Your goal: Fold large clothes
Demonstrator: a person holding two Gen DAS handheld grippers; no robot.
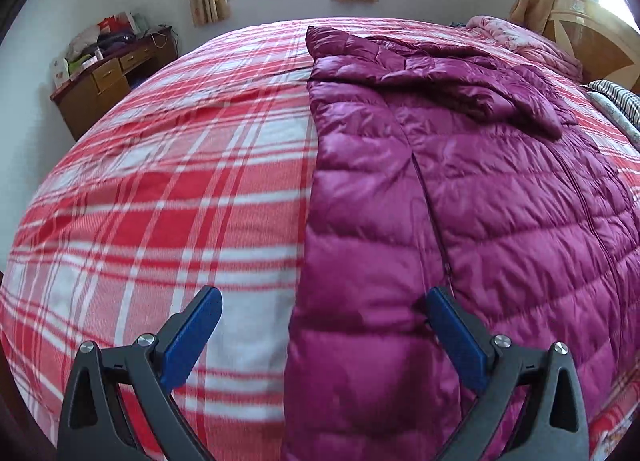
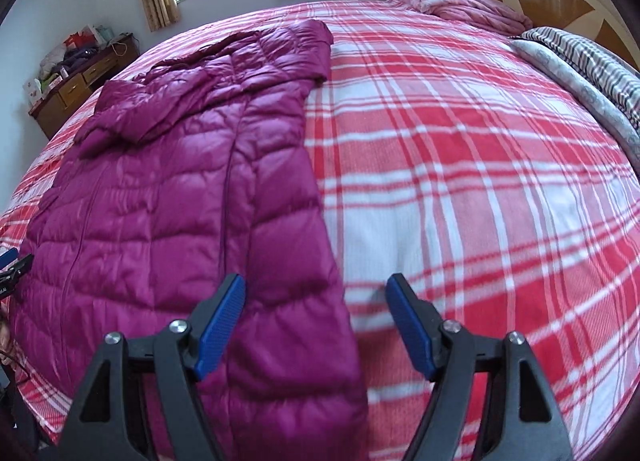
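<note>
A long purple padded coat (image 1: 460, 189) lies flat on the bed (image 1: 168, 189), its length running from the near edge away toward the window, hood end far. The left tool (image 1: 324, 301) hangs over the coat's left long edge, jaws wide and holding nothing. The right tool (image 2: 316, 289) hangs over the right long edge, also wide and empty. Each hand is nearest its own side near the hem. Bare checked cover lies open on both sides, bedding (image 2: 472, 9) only at the headboard.

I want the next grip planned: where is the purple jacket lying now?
The purple jacket lies flat on the plaid bedspread, right half of the left wrist view, collar end toward the window.
</note>
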